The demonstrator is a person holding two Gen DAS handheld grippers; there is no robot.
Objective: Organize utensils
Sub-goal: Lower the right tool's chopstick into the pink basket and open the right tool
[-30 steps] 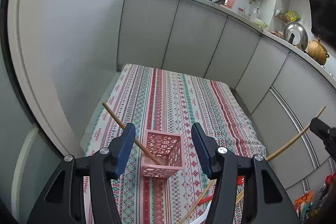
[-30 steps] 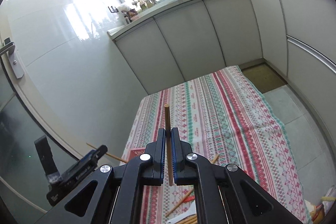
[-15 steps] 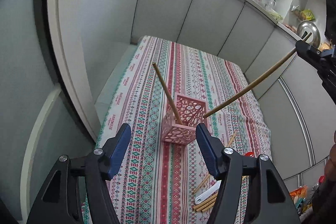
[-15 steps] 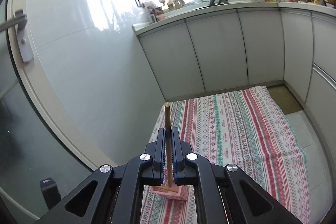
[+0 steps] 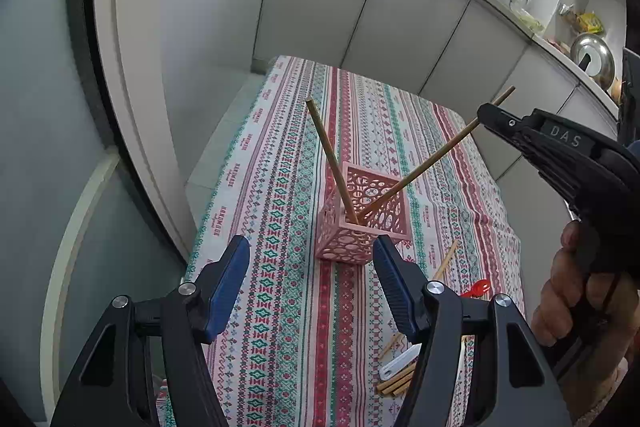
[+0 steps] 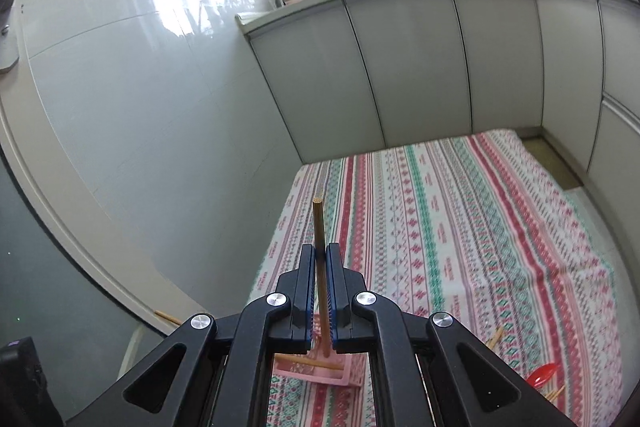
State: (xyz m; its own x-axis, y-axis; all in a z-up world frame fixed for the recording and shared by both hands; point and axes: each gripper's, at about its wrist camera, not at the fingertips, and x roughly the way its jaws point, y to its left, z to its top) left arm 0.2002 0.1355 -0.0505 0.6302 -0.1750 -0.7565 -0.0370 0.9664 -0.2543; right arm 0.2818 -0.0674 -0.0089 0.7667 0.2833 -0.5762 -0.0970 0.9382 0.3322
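So the right gripper (image 5: 486, 117) is clamped tight on a long wooden chopstick (image 5: 424, 169), pinching it near the top end so a short bit pokes out past the fingertips. The stick slants down and its lower end is already inside the pink perforated plastic basket (image 5: 380, 223), the square holder sitting on the striped red, green and white patterned tablecloth (image 5: 280, 307). From the right wrist view you see the same chopstick (image 6: 320, 267) running straight up between the closed blue pads (image 6: 308, 291), with the pink basket (image 6: 320, 375) just below the fingers.

A second wooden chopstick (image 5: 330, 163) is already in the basket, leaning the other way toward the wall side, so the two cross in a V.

The left gripper (image 5: 312, 283) is wide open with nothing in it, hanging just in front of the basket on the near side.

On the cloth to the right of the basket lie some loose wooden chopsticks (image 5: 398, 381), a small white plastic utensil (image 5: 400, 363) and a red plastic spoon (image 5: 476, 287). Grey cabinet doors (image 6: 400, 67) run along the back.
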